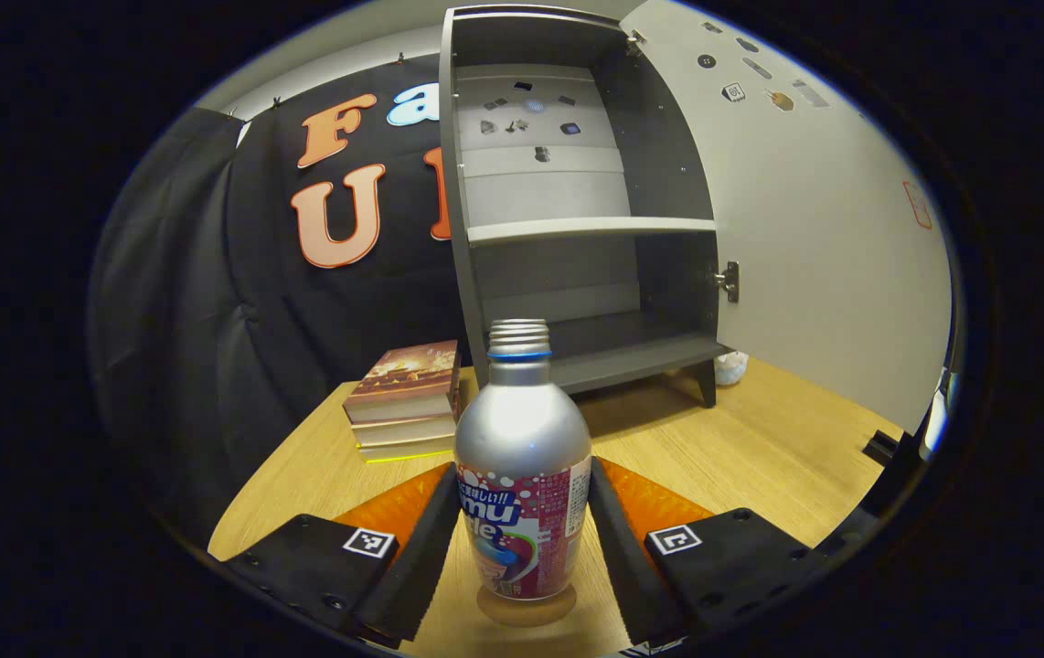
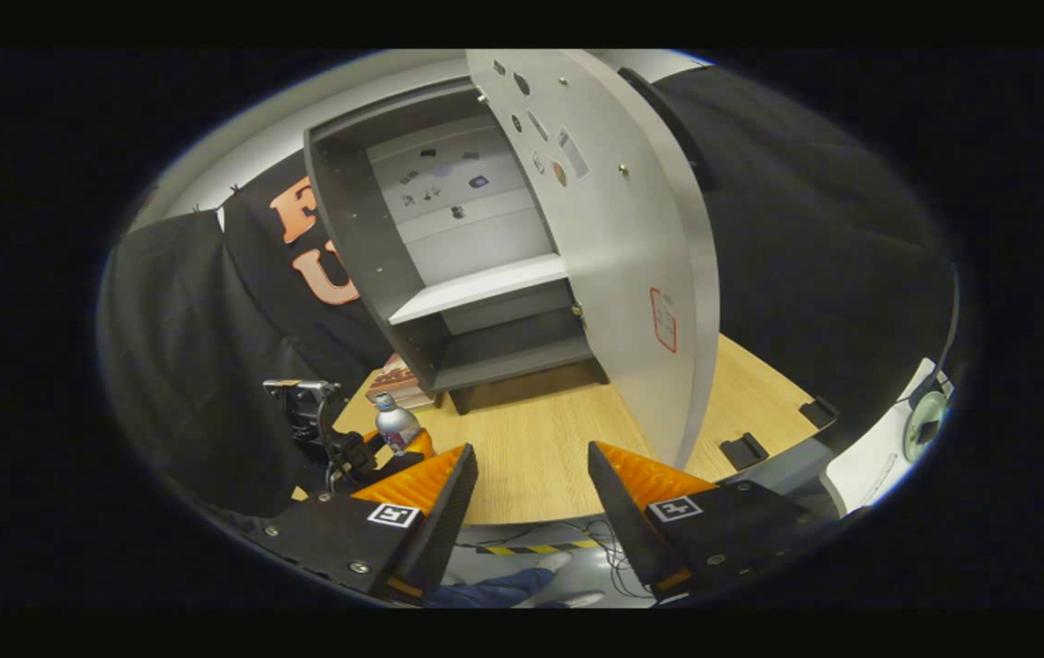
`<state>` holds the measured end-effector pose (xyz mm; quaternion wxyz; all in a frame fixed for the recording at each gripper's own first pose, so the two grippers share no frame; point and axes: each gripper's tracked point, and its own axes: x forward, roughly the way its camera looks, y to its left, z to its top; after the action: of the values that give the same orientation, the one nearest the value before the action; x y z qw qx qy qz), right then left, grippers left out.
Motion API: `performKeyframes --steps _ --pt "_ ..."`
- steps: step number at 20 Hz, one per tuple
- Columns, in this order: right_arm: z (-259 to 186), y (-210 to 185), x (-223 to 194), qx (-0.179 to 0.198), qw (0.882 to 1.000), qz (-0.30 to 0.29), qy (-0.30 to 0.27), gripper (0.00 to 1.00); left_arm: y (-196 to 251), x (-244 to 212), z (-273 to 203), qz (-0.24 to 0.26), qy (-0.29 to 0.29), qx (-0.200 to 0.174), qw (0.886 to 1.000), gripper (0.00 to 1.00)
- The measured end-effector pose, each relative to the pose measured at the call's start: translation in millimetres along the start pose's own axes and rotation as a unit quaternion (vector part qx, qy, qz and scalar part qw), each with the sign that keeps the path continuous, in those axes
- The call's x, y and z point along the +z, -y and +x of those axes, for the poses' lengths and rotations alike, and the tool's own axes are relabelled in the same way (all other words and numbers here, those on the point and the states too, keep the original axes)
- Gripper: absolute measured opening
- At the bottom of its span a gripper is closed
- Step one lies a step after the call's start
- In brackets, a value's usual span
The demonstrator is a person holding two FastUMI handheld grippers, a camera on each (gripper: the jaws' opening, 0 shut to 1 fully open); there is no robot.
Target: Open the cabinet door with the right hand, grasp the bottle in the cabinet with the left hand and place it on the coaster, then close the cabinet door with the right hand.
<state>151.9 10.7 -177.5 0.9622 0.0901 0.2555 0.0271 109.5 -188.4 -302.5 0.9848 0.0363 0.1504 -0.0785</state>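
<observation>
Low centre of the left gripper view: the bottle (image 1: 523, 475) stands upright on a round coaster (image 1: 527, 607) on the wooden table (image 1: 760, 448). The left gripper (image 1: 522, 539) brackets it, one finger on each side and right against the label; whether both actually press cannot be told. Left of the bottle, mid-frame, a stack of books (image 1: 405, 400) lies on the table. Above centre stands the cabinet (image 1: 577, 210), open, its shelves bare of bottles. Right half of the frame: the cabinet door (image 1: 814, 228), swung wide.

Right gripper view, lower left: the bottle (image 2: 394, 423) shows small, with the left gripper (image 2: 399, 448) around it. Bottom centre: the right gripper (image 2: 531, 493), jaws spread apart, gripping nothing, over the near table (image 2: 531, 448) edge. Centre: the open cabinet (image 2: 449, 265). Just right of centre: the cabinet door (image 2: 632, 247), nearly edge-on.
</observation>
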Motion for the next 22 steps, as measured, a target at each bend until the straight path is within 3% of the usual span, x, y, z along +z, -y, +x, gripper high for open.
performKeyframes --steps 3,9,22 --pt "6.3 -2.3 -15.5 0.001 0.999 -0.013 -0.036 0.76 -3.8 -21.4 10.0 -0.015 -0.02 0.007 1.0 0.86" --pt "15.0 1.6 -27.9 0.002 0.998 -0.012 -0.055 0.76 -3.2 -43.1 12.9 -0.014 -0.031 0.005 0.999 0.86" --pt "13.6 -2.7 -38.4 0.006 0.998 -0.004 -0.067 0.76 -7.9 -55.4 -17.3 -0.015 -0.036 0.003 0.999 0.86"
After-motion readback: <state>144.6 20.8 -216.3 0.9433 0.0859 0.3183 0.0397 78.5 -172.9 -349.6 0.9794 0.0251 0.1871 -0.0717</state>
